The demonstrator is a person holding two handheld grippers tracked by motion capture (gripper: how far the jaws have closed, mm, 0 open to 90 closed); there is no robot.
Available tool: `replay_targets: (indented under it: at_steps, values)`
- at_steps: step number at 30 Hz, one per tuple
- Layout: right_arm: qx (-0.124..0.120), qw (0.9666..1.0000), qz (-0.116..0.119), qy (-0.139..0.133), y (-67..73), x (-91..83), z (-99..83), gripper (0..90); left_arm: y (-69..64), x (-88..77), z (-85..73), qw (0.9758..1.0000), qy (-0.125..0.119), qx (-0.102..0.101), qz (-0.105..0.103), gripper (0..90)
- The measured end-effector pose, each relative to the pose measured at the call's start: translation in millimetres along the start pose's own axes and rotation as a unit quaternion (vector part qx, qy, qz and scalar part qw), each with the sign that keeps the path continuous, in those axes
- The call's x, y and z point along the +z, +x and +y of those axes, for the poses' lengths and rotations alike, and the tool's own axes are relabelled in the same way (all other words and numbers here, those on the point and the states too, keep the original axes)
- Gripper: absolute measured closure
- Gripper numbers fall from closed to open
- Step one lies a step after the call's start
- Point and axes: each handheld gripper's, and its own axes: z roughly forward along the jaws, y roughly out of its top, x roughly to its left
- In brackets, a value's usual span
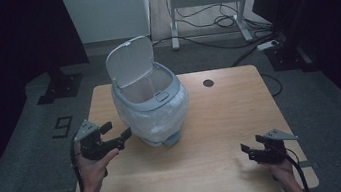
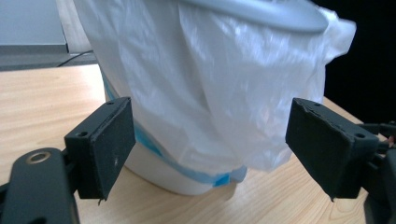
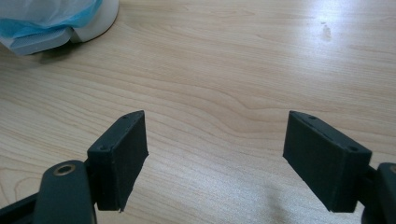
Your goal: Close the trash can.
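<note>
A small grey-and-white waste bin (image 1: pixel 153 109) stands on the wooden table (image 1: pixel 222 119), left of centre, with its lid (image 1: pixel 129 61) tipped up and back. A white plastic liner bag (image 2: pixel 224 88) hangs over the bin's rim and down its outside. My left gripper (image 1: pixel 115 132) is held open just left of the bin, its jaws wide apart and pointed at the bag, touching nothing. My right gripper (image 1: pixel 248 149) hovers open over bare wood near the table's front right corner, far from the bin, whose foot (image 3: pixel 60 28) appears at the top left of its view.
A round cable hole (image 1: pixel 208 83) sits in the tabletop behind the bin. Beyond the table are a white desk frame (image 1: pixel 205 0) with cables on the grey floor, a power strip (image 1: pixel 268 45), and dark stands at both sides.
</note>
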Motion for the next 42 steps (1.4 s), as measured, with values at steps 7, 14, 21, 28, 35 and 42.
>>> replay_targets:
  at_steps: [7, 14, 21, 28, 35, 42]
  values:
    - [0.000, 1.0000, -0.001, 0.006, -1.7, 1.7, -1.5, 21.6, -0.5, -1.8, 17.1, 0.9999, -0.009, 0.011, 0.004, 15.7]
    - [0.002, 1.0000, -0.002, 0.008, -2.3, 2.3, -2.1, 21.7, 2.6, 1.0, 36.8, 0.9995, -0.018, 0.023, 0.012, 15.9]
    - [0.003, 0.9999, -0.002, 0.011, -3.4, 3.1, -2.9, 21.9, 7.0, 10.0, 56.8, 0.9991, -0.020, 0.032, 0.020, 15.9]
    - [0.010, 0.9998, 0.000, 0.014, -4.3, 5.2, -3.3, 22.4, 13.8, 17.8, 72.1, 0.9994, -0.022, 0.021, 0.018, 15.9]
    - [0.011, 0.9997, -0.007, 0.019, -5.0, 7.3, -3.4, 23.0, 24.1, 26.0, 85.3, 0.9992, -0.025, 0.017, 0.026, 16.2]
    - [0.018, 0.9997, 0.003, 0.019, -7.7, 6.6, -4.8, 23.7, 29.0, 33.3, 96.6, 0.9989, -0.027, 0.026, 0.030, 16.3]
